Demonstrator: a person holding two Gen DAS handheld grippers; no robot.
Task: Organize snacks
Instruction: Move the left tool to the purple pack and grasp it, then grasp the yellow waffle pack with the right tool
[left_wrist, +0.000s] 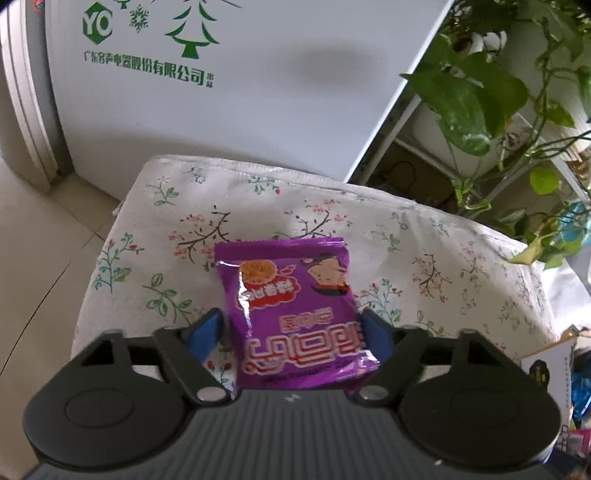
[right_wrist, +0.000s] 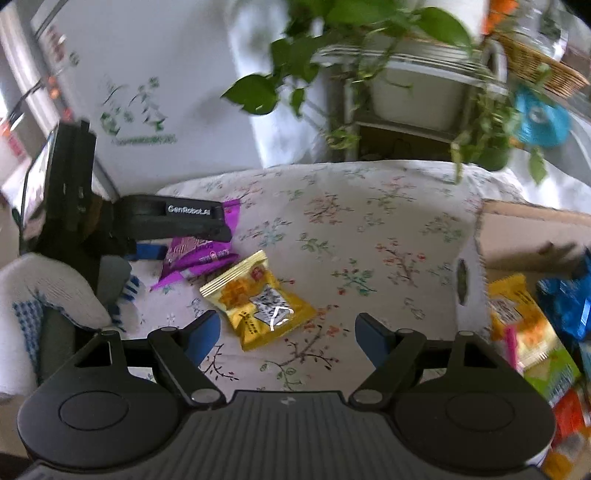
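- Our left gripper (left_wrist: 291, 332) pinches the purple snack packet (left_wrist: 291, 314) on the flowered cloth (left_wrist: 406, 229).
- Our right gripper (right_wrist: 284, 332) is spread above the yellow snack packet (right_wrist: 255, 302).

One purple snack packet (left_wrist: 295, 314) and one yellow snack packet (right_wrist: 258, 302) lie on the single floral cloth (right_wrist: 369, 229). One cardboard box (right_wrist: 524, 236) holds several more packets, too jumbled to count. Two grippers show: left gripper (left_wrist: 295, 332), right gripper (right_wrist: 284, 332).
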